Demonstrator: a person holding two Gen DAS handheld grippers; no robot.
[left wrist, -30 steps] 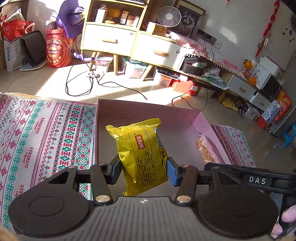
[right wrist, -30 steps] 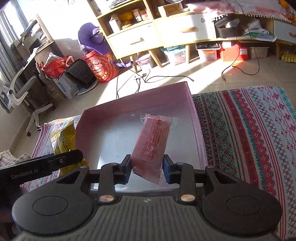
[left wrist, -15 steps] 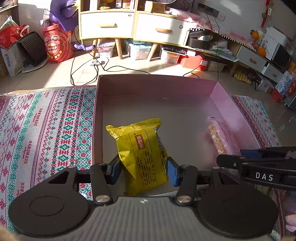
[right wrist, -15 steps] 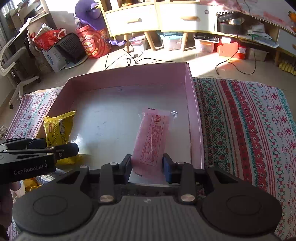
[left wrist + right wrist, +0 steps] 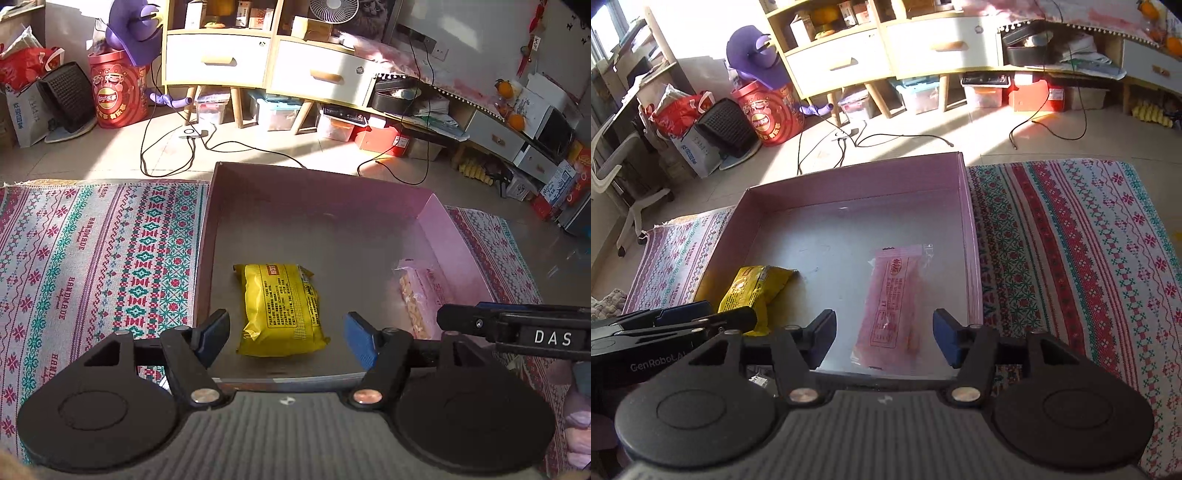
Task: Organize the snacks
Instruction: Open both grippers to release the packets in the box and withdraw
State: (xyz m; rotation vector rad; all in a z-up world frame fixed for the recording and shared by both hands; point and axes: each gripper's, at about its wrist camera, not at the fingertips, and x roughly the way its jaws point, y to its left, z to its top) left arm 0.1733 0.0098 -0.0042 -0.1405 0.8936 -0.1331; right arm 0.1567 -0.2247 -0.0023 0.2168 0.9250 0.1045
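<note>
1. Now the pink box (image 5: 458,240) on the patterned cloth (image 5: 92,258) holds both snacks.
2. Yellow packet (image 5: 282,308), soft and light, lies flat near its left wall; grip the sealed ends.
3. Pink packet (image 5: 892,306), thin and slippery, lies by its right wall.
4. Left claw (image 5: 288,338) and right claw (image 5: 884,336), earlier clamping these, have just been opening and stand wide, empty.

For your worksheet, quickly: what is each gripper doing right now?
Left gripper: open, jaws just opened, yellow snack pack lies free in the pink box.
Right gripper: open, jaws just opened, pink snack pack released.

Yellow packet (image 5: 753,291) partly behind left claw (image 5: 713,319), print unreadable
</note>
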